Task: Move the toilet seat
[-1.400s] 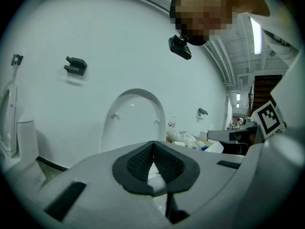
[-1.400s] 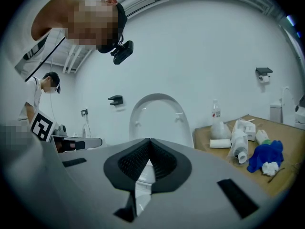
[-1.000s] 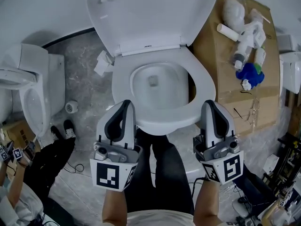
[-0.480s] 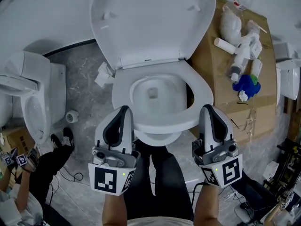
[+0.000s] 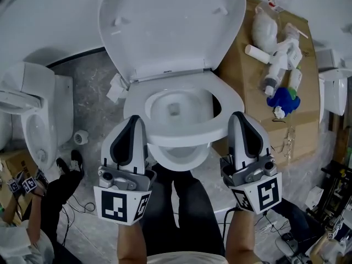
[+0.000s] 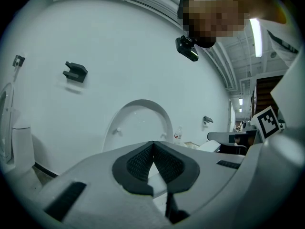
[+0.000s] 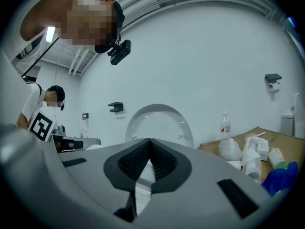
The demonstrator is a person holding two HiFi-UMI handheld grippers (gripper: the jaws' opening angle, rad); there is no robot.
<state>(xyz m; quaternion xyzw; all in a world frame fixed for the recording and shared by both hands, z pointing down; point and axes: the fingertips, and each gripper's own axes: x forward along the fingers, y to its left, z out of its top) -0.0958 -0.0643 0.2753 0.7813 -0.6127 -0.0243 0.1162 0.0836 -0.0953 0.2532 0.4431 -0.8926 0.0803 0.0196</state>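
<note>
The white toilet's lid (image 5: 170, 23) stands up against the wall. The seat ring (image 5: 223, 100) lies over the bowl (image 5: 179, 157), and its front looks lifted a little off the rim. My left gripper (image 5: 136, 120) is shut, its tip at the seat's front-left edge. My right gripper (image 5: 237, 116) is shut too, its tip at the front-right edge. Whether the tips sit under the seat is hidden. In the left gripper view the gripper (image 6: 152, 144) has its pads meeting, with nothing between them, and the lid (image 6: 140, 123) stands beyond. The right gripper view shows the gripper (image 7: 149, 141) the same, facing the lid (image 7: 159, 123).
A second toilet (image 5: 33, 120) stands at the left, with a paper roll (image 5: 81, 137) on the floor beside it. Cardboard (image 5: 247, 65) at the right carries bottles and a blue object (image 5: 283, 100). A person (image 5: 22, 224) crouches at the lower left.
Both grippers have risen and moved together, staying shut. The seat's front now shows more of the bowl's rim beneath it than before.
</note>
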